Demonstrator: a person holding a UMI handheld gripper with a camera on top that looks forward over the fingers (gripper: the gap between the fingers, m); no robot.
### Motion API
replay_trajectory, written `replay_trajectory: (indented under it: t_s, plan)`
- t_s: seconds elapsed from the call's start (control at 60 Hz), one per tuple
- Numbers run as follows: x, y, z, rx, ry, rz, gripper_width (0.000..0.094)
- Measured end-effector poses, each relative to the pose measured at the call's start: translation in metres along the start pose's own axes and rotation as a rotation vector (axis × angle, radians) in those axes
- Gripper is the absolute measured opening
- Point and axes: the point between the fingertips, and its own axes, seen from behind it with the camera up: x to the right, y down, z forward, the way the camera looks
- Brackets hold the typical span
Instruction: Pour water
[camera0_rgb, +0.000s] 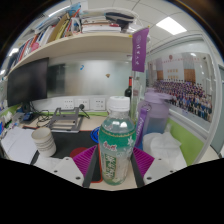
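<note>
A clear plastic water bottle (117, 145) with a green label and white cap stands upright between my fingers. My gripper (114, 165) has its purple pads (84, 160) against both sides of the bottle, shut on it. The bottle looks lifted above the desk. A translucent purple cup or jug (154, 113) stands just beyond the bottle to the right. A white cup-like thing (163, 150) sits right of the fingers.
A stack of white bowls or cups (44, 139) stands to the left on the desk. A monitor (28, 80) is at the far left, a shelf (80, 40) with books above. A photo poster (185, 85) hangs on the right wall.
</note>
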Motion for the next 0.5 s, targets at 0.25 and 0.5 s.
replay_trajectory:
  t_s: [0.25, 0.5]
  plan:
    - [0.001, 0.003, 0.019, -0.002, -0.077, -0.002, 0.0441]
    - [-0.002, 0.001, 0.021, 0.014, -0.112, -0.047, 0.0325]
